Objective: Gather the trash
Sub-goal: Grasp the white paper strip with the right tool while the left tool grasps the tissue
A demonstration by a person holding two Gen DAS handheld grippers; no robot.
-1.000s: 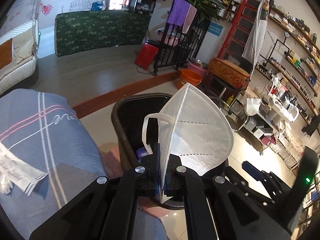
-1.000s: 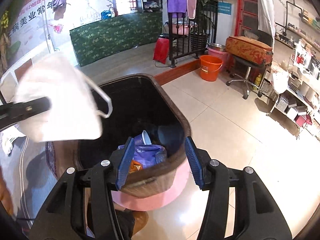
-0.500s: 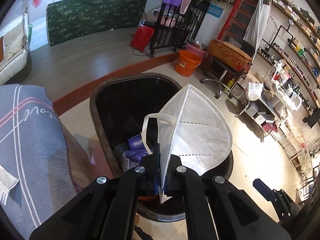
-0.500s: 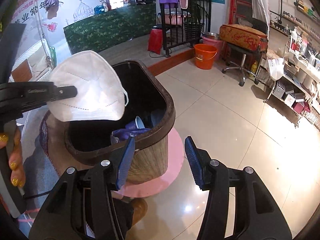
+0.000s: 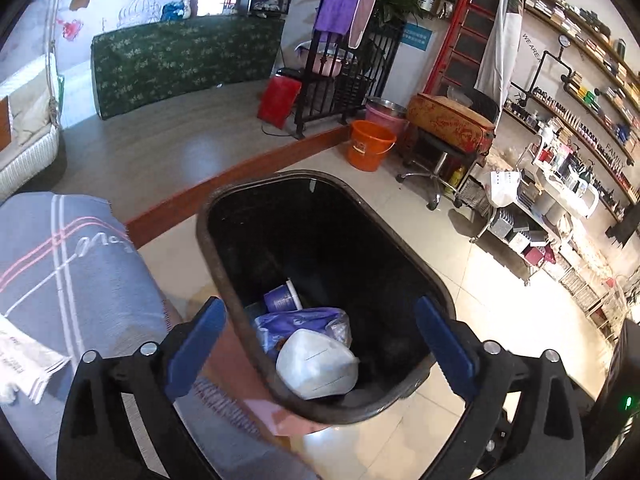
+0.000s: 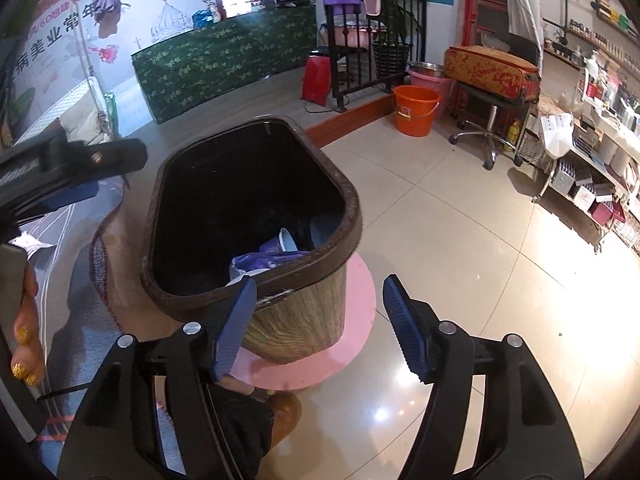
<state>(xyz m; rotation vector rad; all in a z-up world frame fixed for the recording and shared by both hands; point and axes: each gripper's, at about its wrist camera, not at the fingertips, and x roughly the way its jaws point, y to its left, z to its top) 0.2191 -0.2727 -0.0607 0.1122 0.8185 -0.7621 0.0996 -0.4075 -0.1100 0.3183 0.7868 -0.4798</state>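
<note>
A white face mask (image 5: 316, 364) lies inside the dark brown trash bin (image 5: 404, 248), on top of a purple wrapper (image 5: 300, 320) and a purple cup (image 5: 282, 300). My left gripper (image 5: 320, 344) is open and empty, its jaws spread wide above the bin's near rim. The bin (image 6: 320, 320) also shows in the right wrist view, standing on a pink round mat (image 6: 356, 320). My right gripper (image 6: 320, 320) is open and empty, just in front of the bin's wood-look side. The left gripper's finger (image 6: 80, 164) reaches in from the left there.
A grey striped cloth (image 5: 60, 280) covers a surface left of the bin. An orange bucket (image 5: 370, 150), a stool with a red case (image 5: 452, 124) and low shelves of goods (image 5: 540, 216) stand beyond on the tiled floor.
My left gripper has opened and let go of the mask, which has dropped into the bin. My right gripper has stayed open and shifted slightly back from the bin.
</note>
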